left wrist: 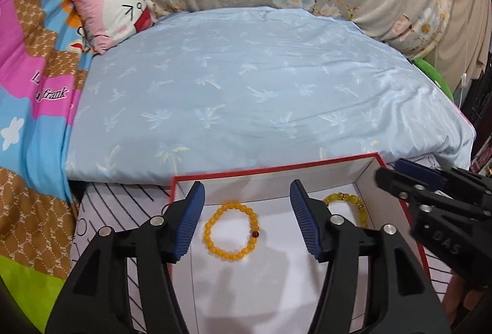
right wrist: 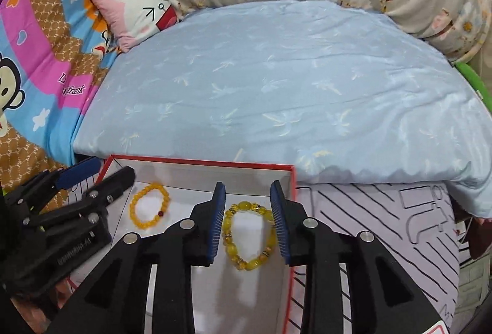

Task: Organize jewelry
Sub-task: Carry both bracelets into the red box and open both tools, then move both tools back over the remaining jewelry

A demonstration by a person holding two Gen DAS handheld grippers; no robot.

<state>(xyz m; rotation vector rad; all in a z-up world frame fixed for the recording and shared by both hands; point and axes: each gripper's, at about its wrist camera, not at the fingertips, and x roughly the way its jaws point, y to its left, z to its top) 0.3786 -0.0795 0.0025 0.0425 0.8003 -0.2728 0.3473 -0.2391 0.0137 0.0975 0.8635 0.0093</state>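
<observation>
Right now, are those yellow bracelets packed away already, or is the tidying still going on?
Both look placed: the round-bead bracelet with one dark red bead and the chunkier bracelet lie flat on the floor of the red-edged box. Nothing is in hand: the left gripper and right gripper stand open above them, pads not pressing on the beads. No other jewelry or lid is visible, so little seems left.

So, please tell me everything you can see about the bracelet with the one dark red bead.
The bracelet is a closed ring of small round yellow-orange beads, glossy like resin or amber, with one dark red bead on its right side. It lies flat on the white floor of the red-edged box, in its left part. The open left claw frames it without touching.
</observation>
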